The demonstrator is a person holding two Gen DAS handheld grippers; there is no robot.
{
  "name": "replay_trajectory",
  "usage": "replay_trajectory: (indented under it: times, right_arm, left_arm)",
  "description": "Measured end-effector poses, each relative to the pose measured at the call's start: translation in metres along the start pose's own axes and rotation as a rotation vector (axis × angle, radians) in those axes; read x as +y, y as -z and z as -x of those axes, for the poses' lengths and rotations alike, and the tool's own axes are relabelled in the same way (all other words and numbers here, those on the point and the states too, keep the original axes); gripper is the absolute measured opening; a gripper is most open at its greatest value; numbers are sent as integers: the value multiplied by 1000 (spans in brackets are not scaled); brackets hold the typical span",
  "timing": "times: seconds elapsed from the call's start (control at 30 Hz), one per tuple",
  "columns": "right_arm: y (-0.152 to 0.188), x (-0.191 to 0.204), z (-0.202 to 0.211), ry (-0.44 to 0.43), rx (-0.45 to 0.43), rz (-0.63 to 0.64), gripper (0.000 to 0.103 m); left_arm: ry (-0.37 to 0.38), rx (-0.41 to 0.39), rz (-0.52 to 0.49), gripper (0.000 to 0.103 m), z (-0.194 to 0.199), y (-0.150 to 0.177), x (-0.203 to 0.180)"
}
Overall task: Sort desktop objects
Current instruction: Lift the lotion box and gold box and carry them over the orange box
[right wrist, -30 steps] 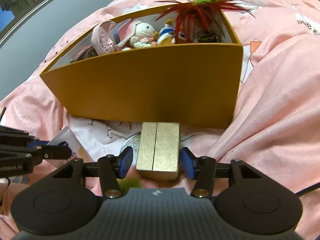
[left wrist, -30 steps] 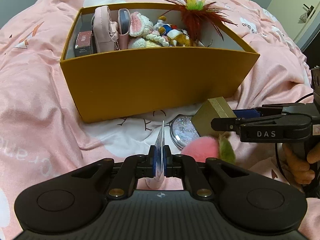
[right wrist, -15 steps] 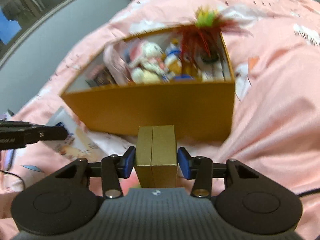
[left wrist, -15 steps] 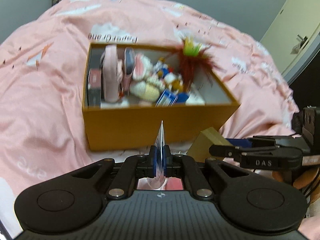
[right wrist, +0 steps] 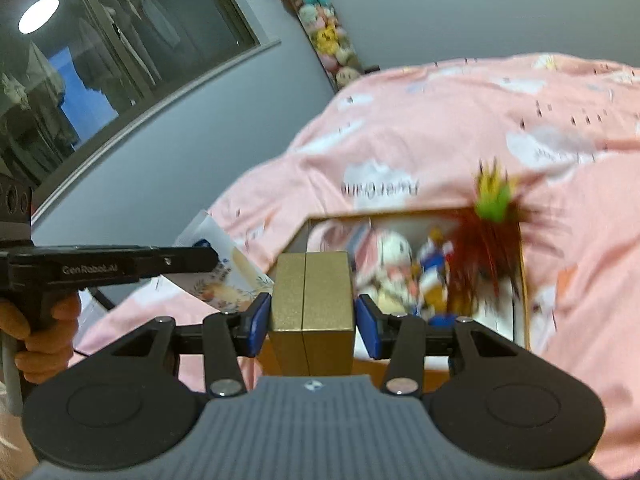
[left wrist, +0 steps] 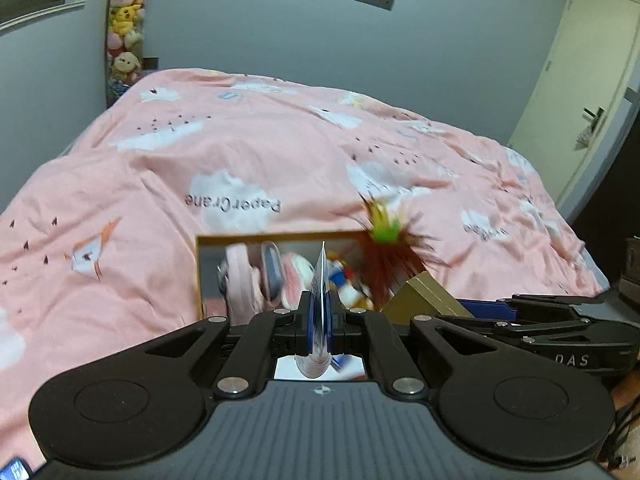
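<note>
Both loads hang above the open orange box (right wrist: 524, 280) on the bed, presumably for dropping in: the left gripper (left wrist: 319, 312) pinches a thin card (left wrist: 320, 276) edge-on, the right gripper (right wrist: 312, 316) clamps the gold box (right wrist: 312, 300).

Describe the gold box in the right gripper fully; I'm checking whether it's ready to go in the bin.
The gold box is a small block with a matte, faintly glittery finish and a dark seam down the middle of its facing side. It hangs off the bedding, clamped on its two sides between the blue pads of the right gripper, roughly upright, in front of the open orange storage box. Only the pads visibly touch it. The left wrist view shows one corner.
</note>
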State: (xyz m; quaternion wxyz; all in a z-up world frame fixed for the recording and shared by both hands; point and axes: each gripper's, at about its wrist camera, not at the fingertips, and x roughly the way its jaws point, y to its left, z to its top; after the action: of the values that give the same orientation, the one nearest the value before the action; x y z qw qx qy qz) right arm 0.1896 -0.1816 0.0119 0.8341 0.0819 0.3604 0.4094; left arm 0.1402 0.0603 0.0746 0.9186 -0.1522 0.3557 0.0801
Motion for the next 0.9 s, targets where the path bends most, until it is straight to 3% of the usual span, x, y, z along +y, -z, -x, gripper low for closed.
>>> replay_trajectory:
  times: [0.17,0.47,0.9]
  right_arm:
    - [-15,-2,-41,22,36,3,48]
    - [-7,-25,-127,41,271,-66,48]
    - [0,-29,-171,92,402,-87,48]
  left_arm:
    - [-55,46,12,6,-41,-8,14]
    - [-104,168,-11,6,-100,11,34]
    - [-183,228,-75,6,-128,21,35]
